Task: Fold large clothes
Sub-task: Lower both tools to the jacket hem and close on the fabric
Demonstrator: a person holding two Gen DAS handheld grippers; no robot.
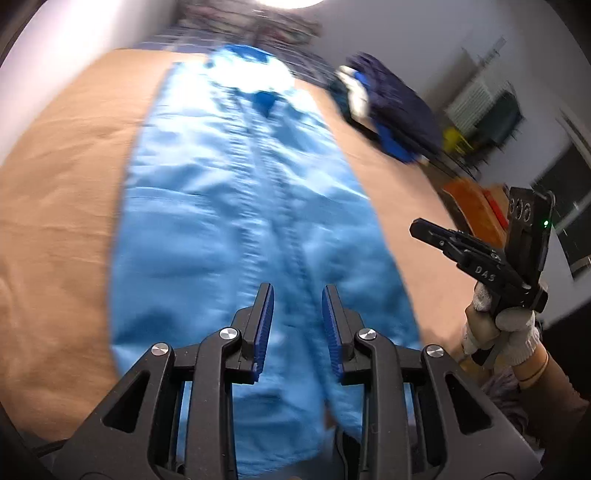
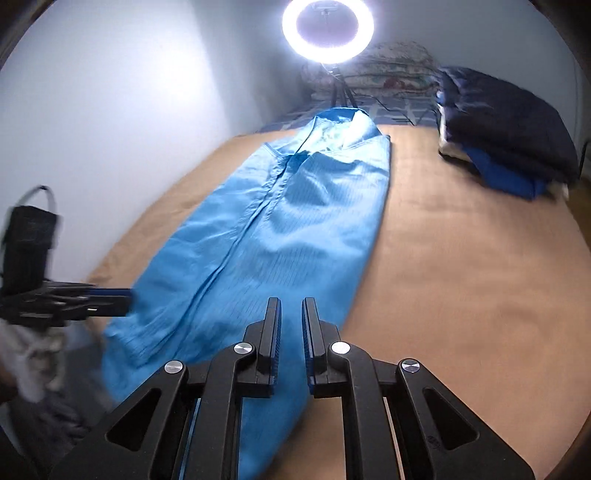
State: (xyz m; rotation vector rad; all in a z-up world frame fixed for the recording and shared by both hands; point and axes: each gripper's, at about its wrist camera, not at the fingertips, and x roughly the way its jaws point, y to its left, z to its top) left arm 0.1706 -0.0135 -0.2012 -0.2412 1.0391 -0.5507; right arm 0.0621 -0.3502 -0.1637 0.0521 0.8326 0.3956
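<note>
A long light-blue button-front garment (image 1: 240,206) lies flat on a tan sheet (image 1: 62,192), folded into a narrow strip, collar at the far end. It also shows in the right wrist view (image 2: 295,221). My left gripper (image 1: 297,295) is open and empty, hovering over the garment's near hem. My right gripper (image 2: 291,308) hovers over the hem's right part, jaws slightly apart and holding nothing. The right gripper also appears in the left wrist view (image 1: 436,236), off the garment's right edge. The left gripper shows in the right wrist view (image 2: 125,301) at the hem's left edge.
A stack of folded dark-blue and navy clothes (image 2: 506,136) sits at the far right of the bed (image 2: 461,258). A lit ring light (image 2: 328,27) on a tripod stands at the far end, before patterned pillows. A white wall (image 2: 110,110) runs along the left.
</note>
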